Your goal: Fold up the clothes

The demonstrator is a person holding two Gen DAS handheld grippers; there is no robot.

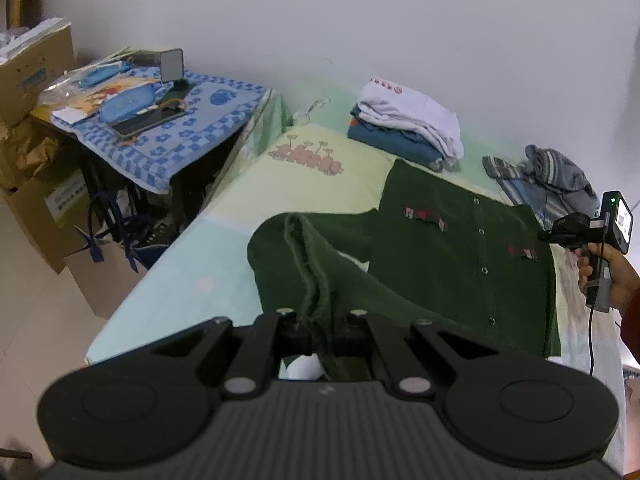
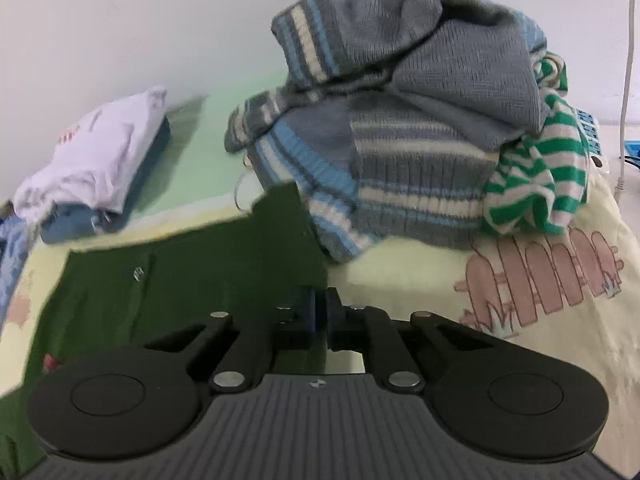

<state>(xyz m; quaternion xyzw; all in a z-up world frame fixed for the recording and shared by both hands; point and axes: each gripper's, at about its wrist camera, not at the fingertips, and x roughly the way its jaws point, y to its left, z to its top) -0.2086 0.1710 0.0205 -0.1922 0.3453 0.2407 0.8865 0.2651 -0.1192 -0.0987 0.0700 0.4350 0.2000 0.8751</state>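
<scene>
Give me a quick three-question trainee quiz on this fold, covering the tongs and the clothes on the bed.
1. True or false: the left tongs are shut on the green cardigan's sleeve.
2. What tops the folded stack by the wall?
A. white garment
B. green cardigan
C. striped sweater
3. Fill in: the unfolded grey striped sweater lies beside a ____-and-white striped garment.

Key: 1 true; 2 A; 3 green.

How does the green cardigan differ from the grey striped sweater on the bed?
The green cardigan is one dark colour with buttons down the front; the grey striped sweater has blue and cream bands. The cardigan lies mostly spread flat, one part lifted in the shut left gripper; the sweater sits crumpled in a heap, ungripped. Both rest on the bed.
</scene>
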